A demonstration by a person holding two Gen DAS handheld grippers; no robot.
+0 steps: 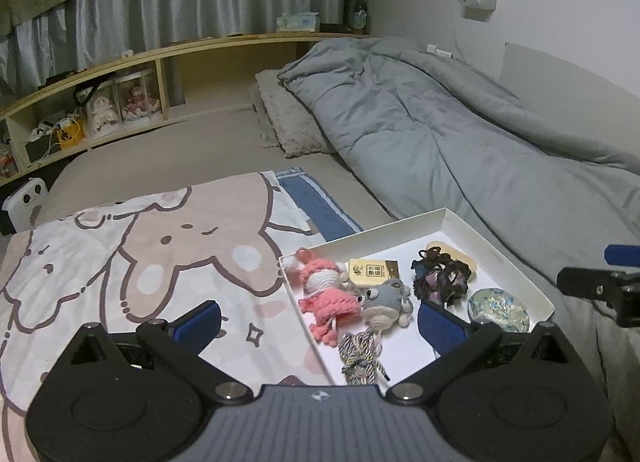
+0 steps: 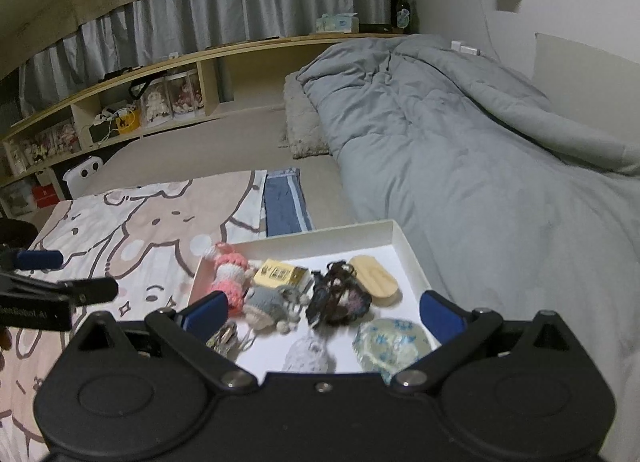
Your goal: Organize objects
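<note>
A white shallow box lies on the bed. In it are a pink crochet doll, a grey crochet creature, a yellow card, a dark scrunchie bundle, a beige oval case, a blue-patterned round piece and a striped cord bundle. My left gripper is open and empty above the box's near left edge. My right gripper is open and empty over the box.
A cartoon-print cloth covers the bed left of the box. A grey duvet and a fluffy pillow lie behind. A wooden shelf with boxed dolls runs along the back. A white device stands at the bed's left.
</note>
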